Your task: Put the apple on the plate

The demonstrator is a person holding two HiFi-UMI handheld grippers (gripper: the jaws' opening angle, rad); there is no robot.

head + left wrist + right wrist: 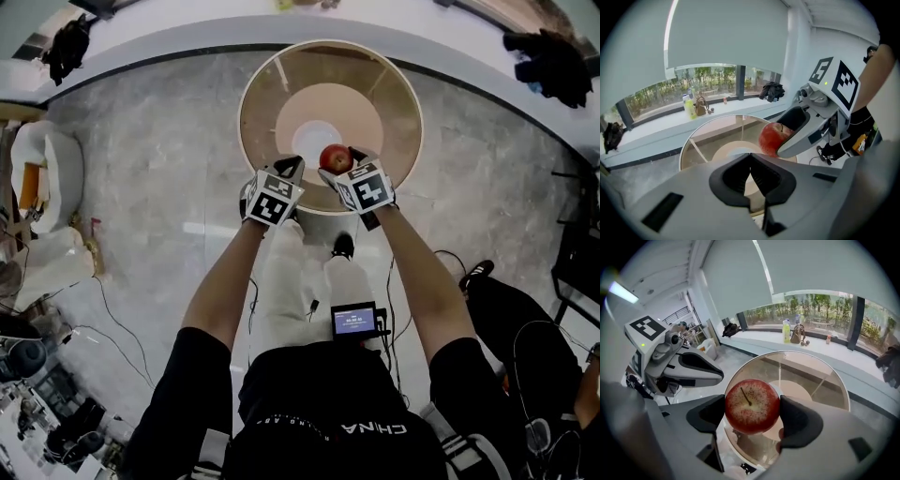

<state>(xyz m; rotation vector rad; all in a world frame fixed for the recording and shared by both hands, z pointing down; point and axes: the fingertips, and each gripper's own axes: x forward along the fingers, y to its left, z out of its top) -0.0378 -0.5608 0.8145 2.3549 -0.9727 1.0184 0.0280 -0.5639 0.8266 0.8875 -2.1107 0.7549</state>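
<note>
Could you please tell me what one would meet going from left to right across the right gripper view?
The left gripper → apple → yellow-green bottle → brown bag → black garment.

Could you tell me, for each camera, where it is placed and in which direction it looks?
Head view: on the person's head, looking steeply down at the round table; both forearms, torso and legs show.
Left gripper view: on the left gripper, jaws shut, facing the table and windows; the person's right arm shows.
Right gripper view: on the right gripper, shut on the apple, facing the windows; no body part clearly shows.
Shared: both gripper views show the apple, the table and the other gripper.
</note>
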